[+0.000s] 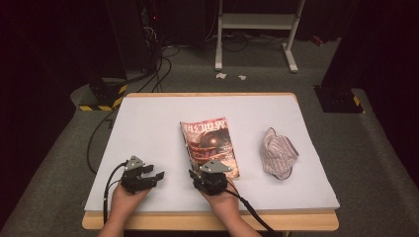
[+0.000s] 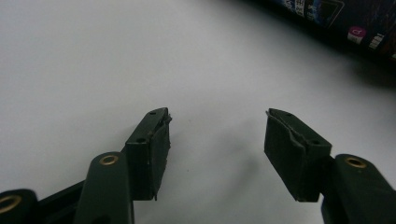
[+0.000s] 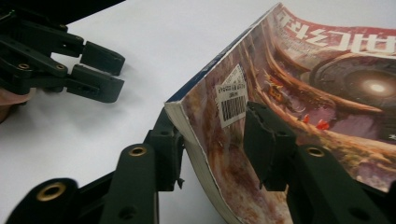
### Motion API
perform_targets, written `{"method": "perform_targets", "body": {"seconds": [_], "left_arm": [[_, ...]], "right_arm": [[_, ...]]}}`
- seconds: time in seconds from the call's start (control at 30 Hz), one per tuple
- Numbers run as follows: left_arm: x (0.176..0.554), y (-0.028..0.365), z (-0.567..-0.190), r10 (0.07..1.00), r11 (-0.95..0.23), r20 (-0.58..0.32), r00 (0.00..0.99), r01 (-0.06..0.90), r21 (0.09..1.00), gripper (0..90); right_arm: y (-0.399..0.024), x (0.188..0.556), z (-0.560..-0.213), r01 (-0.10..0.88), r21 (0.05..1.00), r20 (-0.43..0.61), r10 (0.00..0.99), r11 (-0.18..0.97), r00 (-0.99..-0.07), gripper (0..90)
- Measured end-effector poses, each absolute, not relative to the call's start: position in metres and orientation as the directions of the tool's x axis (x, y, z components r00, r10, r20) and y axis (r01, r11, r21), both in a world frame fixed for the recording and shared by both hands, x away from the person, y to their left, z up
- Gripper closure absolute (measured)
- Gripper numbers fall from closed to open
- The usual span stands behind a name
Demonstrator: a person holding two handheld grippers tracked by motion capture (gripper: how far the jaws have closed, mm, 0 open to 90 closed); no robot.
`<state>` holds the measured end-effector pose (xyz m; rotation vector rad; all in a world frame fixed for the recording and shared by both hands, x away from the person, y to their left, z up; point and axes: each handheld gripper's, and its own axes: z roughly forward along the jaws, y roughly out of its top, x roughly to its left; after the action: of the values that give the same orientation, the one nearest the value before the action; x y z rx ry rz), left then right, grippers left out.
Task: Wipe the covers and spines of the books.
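right gripper point(image 3: 212, 140) sits at the near corner of the magazine point(image 1: 211, 145), jaws astride the page edge, one below the spine side, one over the cover by the barcode. pads look loose, not pinching, so jaws apart with the corner between them. the magazine lies mid-table on the white table sheet point(image 1: 148, 123), cover up, near edge lifted and bowed in the right gripper view.

left gripper point(image 2: 217, 135) has jaws wide apart over bare sheet, nothing between them, just left of the magazine.

risks: the grip is on one corner, so if it closes shallow the cover alone may peel up and crease or tear (thin glossy paper, my guess). the rest could sag or slide out. dragging it right could bump the striped cloth point(image 1: 278, 153), lying apart on the right. the left gripper is idle, so the far side has no support.
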<state>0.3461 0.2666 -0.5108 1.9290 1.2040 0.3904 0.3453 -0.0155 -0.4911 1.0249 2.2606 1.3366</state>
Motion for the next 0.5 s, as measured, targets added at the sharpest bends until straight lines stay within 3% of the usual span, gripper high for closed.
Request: {"method": "perform_targets", "body": {"seconds": [0.2, 0.33, 0.5], "left_arm": [[0.3460, 0.2661, -0.5107, 0.856, -0.224, -0.141, 0.498, 0.602, 0.767, 40.6], [0.3457, 0.2653, -0.5108, 0.856, -0.230, -0.133, 0.499, 0.599, 0.767, 40.6], [0.3447, 0.2629, -0.5107, 0.858, -0.246, -0.112, 0.501, 0.592, 0.768, 40.2]], "right_arm": [[-0.0121, 0.3439, -0.4924, 0.442, 0.843, 0.117, 0.698, 0.306, -0.706, 49.2], [-0.0085, 0.3403, -0.4914, 0.451, 0.841, 0.187, 0.623, 0.299, -0.760, 44.6], [-0.0121, 0.3381, -0.4843, 0.440, 0.843, 0.163, 0.633, 0.309, -0.757, 40.2]]}}
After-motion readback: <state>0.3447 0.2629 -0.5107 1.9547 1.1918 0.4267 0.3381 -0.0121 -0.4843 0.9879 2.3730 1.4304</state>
